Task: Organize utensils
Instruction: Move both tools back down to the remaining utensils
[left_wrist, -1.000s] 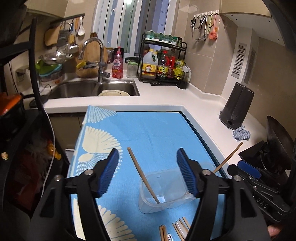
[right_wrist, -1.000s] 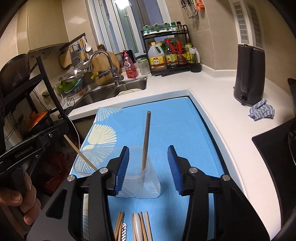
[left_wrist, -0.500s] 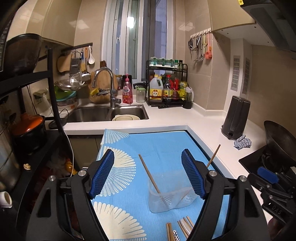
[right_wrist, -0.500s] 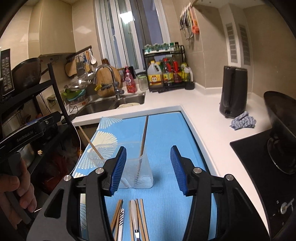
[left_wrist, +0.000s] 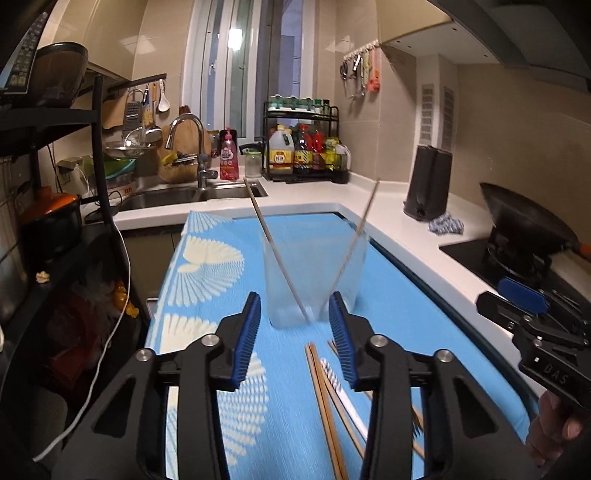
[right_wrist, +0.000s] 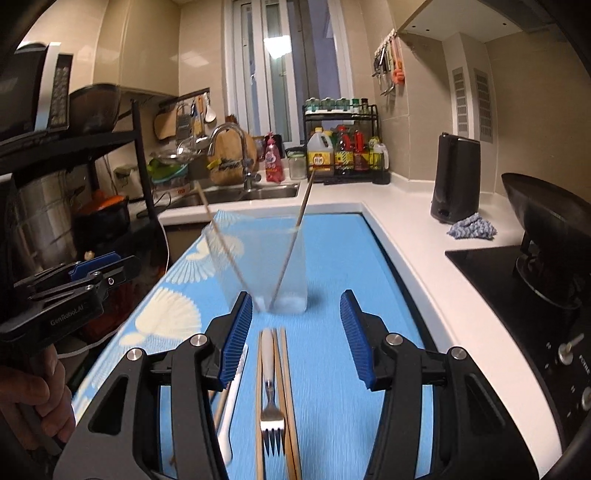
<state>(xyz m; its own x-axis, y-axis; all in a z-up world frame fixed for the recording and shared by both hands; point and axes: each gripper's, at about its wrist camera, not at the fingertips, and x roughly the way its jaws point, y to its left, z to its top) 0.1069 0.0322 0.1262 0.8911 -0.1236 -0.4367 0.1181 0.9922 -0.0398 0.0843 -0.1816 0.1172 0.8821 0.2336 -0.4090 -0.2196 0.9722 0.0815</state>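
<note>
Your blue patterned tabletop mat (right_wrist: 332, 251) now carries the clear plastic cup (right_wrist: 266, 266) with two wooden chopsticks (right_wrist: 295, 236) leaning inside. Both tools have drawn back, released and empty: right tool (right_wrist: 295, 332) over the steel fork (right_wrist: 271, 410), left tool (left_wrist: 295, 332) nearby.

Our left gripper (left_wrist: 294, 334) is a black plastic frame with triangular cut-outs in its two arms, round silver screws at the joints, and blue ribbed pads (left_wrist: 248, 339) lining its fingers. Our right gripper (right_wrist: 296, 334) is built the same way, black with silver screws and blue ribbed pads (right_wrist: 236, 338); seen from the left gripper, its side shows a blue pad and pale raised lettering, partly legible as "DAS". Beside the right gripper, the left one's body carries the white marking "GenRobot.AI", and bare skin shows on the left hand (right_wrist: 27, 402) wrapped round its black handle.
</note>
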